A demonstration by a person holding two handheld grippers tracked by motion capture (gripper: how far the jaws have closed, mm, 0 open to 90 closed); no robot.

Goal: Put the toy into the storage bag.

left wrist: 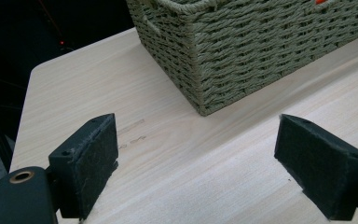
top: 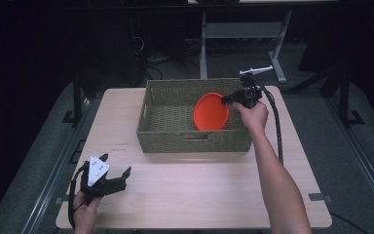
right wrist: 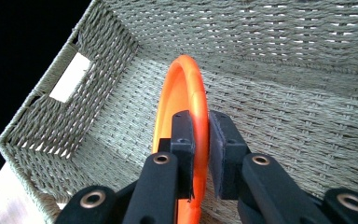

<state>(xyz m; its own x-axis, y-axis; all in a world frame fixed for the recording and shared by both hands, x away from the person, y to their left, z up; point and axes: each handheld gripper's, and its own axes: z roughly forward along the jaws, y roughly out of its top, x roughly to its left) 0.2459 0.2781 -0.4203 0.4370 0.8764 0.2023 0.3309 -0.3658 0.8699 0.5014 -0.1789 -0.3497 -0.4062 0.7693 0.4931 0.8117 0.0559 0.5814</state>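
The right gripper (top: 227, 99) is clamped on the rim of the orange plate (top: 211, 111), holding it on edge inside the woven basket (top: 195, 141), towards its right half; the basket floor to the plate's left lies free; the left gripper (top: 115, 169) rests at the table (top: 199, 195) near-left corner, jaws spread wide and grasping nothing, well apart from the basket; bare tabletop lies between them

Light fell from above onto the pale counter (top: 195, 190), while the room around it stayed almost black. The woven basket (top: 195, 139) cast a soft shadow on its near side. In the gripper views the close black fingers (left wrist: 86, 161) looked slightly blurred and grainy.
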